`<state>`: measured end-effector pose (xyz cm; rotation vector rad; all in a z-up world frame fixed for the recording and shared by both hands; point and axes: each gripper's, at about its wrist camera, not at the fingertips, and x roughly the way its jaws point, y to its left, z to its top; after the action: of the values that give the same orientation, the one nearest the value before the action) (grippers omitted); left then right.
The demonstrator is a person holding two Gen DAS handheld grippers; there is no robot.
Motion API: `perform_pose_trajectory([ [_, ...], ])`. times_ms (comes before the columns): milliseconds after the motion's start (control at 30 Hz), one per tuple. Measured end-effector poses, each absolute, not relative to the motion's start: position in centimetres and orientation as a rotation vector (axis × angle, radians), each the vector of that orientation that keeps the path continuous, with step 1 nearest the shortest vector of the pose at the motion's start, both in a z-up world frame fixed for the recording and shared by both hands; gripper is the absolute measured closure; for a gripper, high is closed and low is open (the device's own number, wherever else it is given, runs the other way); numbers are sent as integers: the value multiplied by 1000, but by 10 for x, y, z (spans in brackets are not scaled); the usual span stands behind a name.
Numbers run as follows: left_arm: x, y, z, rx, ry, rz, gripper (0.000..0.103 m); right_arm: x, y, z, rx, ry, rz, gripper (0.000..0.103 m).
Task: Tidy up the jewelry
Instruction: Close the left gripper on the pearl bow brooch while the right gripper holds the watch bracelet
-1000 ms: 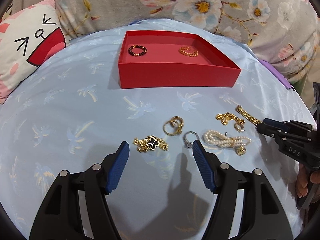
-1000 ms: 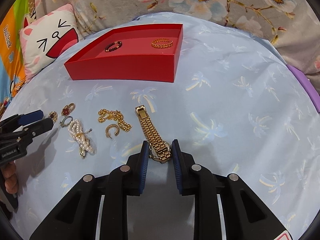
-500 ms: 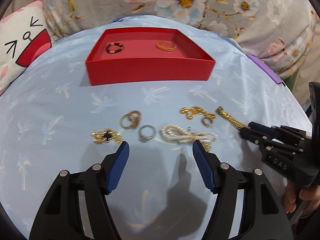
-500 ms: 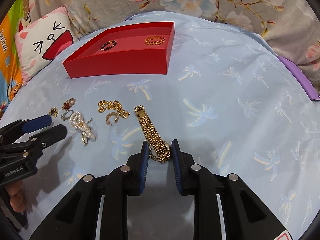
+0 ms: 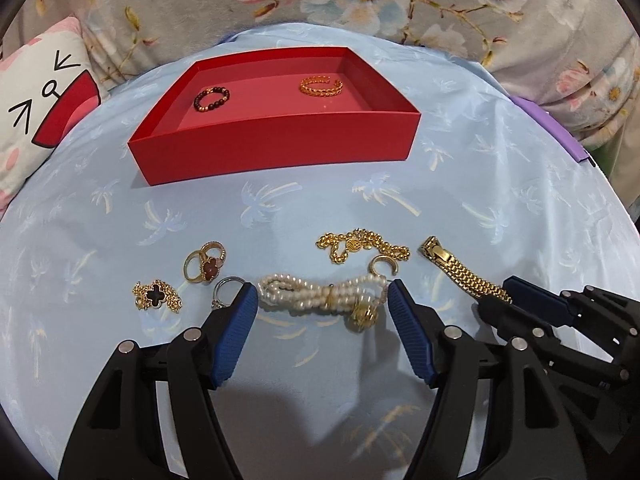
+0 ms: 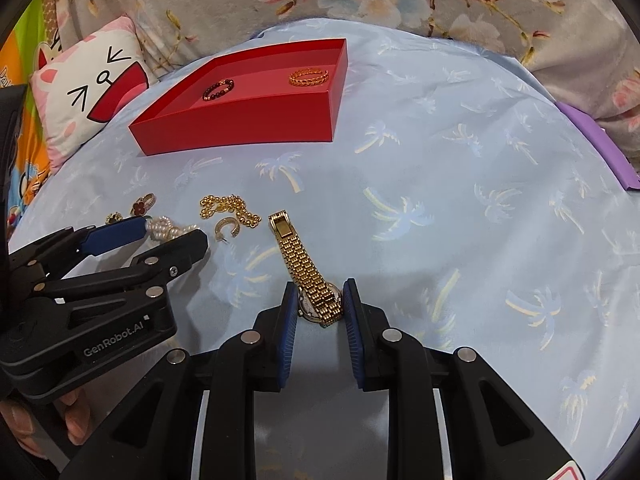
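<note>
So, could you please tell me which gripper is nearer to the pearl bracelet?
Left. The left gripper straddles the pearl bracelet, fingers open at either end. The right gripper sits off to the side, closed on the gold watch.

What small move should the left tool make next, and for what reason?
Probably lower and close the left tool. Its fingers stand open on either side of the pearl bracelet, not pressing it, while the right tool is already shut on the gold watch.

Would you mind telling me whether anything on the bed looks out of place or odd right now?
Nothing looks damaged. Only two bracelets lie in the red tray; the rest is loose on the sheet in front of it: pearl bracelet, gold chain, rings. The gold watch sits between the right gripper's pads.
</note>
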<state>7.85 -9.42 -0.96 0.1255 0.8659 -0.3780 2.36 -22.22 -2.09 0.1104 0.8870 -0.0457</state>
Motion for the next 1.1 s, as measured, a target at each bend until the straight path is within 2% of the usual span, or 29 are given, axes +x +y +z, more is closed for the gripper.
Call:
perform_pose_trajectory([
  [167, 77, -85, -7, 74, 860, -405, 37, 24, -223, -21, 118, 886, -42, 81],
  [233, 77, -83, -2, 49, 837, -395, 28, 24, -223, -21, 118, 886, -43, 81],
  [300, 79, -85, 2, 34, 824, -388, 25, 24, -222, -21, 111, 886, -45, 81],
  [467, 87, -97, -7, 93, 846, -344, 26, 24, -222, -21, 111, 884, -44, 81],
  [700, 81, -84, -16, 150, 866, -331, 35, 24, -223, -21, 116, 884, -43, 81],
  [967, 72, -63, -15, 108, 860, -328, 39, 24, -219, -22, 90, 883, -46, 78],
  [1100, 72, -59, -14, 91, 856, -331, 49, 23, -217, -22, 74, 881, -50, 79],
])
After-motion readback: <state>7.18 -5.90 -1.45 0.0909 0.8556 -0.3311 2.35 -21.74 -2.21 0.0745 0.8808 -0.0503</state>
